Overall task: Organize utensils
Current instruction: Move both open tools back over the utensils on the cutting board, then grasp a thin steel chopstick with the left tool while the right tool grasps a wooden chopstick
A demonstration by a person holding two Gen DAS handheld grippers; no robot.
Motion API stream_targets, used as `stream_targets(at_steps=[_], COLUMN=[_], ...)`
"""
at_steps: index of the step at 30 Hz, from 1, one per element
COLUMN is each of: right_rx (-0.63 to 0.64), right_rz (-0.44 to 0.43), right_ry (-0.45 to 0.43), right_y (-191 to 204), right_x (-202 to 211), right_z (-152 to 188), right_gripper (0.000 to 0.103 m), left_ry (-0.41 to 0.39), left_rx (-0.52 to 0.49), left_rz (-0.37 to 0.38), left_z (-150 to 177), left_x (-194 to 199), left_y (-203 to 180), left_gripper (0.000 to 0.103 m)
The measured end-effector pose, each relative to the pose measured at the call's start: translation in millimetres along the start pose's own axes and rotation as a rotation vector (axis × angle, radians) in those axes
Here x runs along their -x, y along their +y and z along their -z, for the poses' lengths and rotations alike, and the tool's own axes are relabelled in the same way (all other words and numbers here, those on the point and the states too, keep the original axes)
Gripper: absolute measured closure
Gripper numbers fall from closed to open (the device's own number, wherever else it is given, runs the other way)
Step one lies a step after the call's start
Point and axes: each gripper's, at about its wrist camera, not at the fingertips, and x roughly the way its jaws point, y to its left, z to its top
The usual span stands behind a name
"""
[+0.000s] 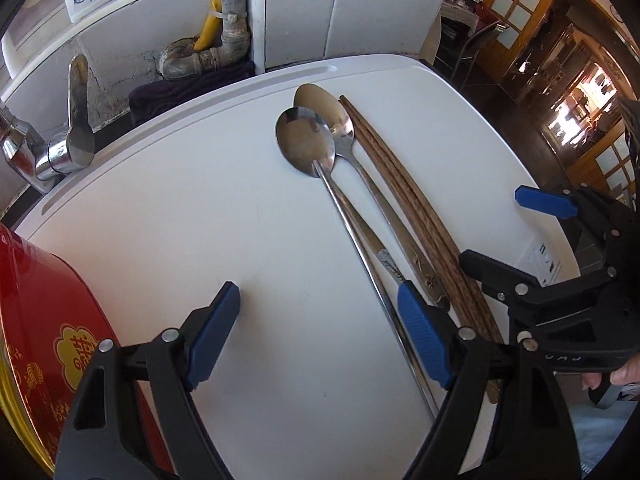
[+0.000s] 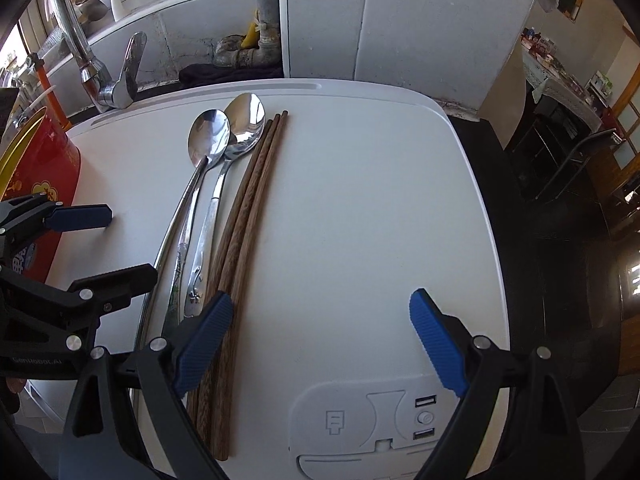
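Two steel spoons [image 1: 308,144] [image 2: 212,136] lie side by side on a white board [image 1: 180,220] [image 2: 360,200], bowls far from me. A bundle of brown wooden chopsticks [image 1: 404,196] [image 2: 248,208] lies just right of them. My left gripper [image 1: 320,336] is open and empty, low over the board, its right finger beside the spoon handles. My right gripper [image 2: 320,336] is open and empty, its left finger over the chopsticks' near end. Each gripper shows in the other's view: the right one [image 1: 520,232], the left one [image 2: 116,240].
A red and gold tin [image 1: 44,340] [image 2: 36,184] stands at the board's left edge. A chrome tap [image 1: 60,148] [image 2: 108,80] and grey pipes [image 1: 232,20] stand behind the board. The board's right edge drops off to a dark floor.
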Motion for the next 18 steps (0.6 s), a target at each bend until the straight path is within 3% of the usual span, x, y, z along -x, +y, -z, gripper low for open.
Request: stream_targets(at_steps=[5,9,12,16,18], right_rx=[0.036,0.093,0.084,0.059,0.046], right_rz=[-0.051,-0.022,0.002,-0.05,-0.06], right_ry=[0.035,0.024,0.021,0.037,0.035], right_y=[-1,7,4,1,3], right_x=[-2,-2,-2,-9,-11], right_z=[2,5,2,-7,-11], right_gripper=[0.012,0.012,0.012,0.012,0.018], left_ry=[0.01,0.008,0.012,0.008,0.005], left_rx=[-0.029,-0.062,-0.041,-0.024,-0.028], left_rz=[-0.038,-0.096,-0.089,-0.095,-0.097], left_z=[-6,-7,-8,-10,-9], left_x=[-4,-7,-7,-8,-8], left_y=[-4,-10,-6,0,-1], left_gripper=[0.023,0.023,0.023,0.023,0.024])
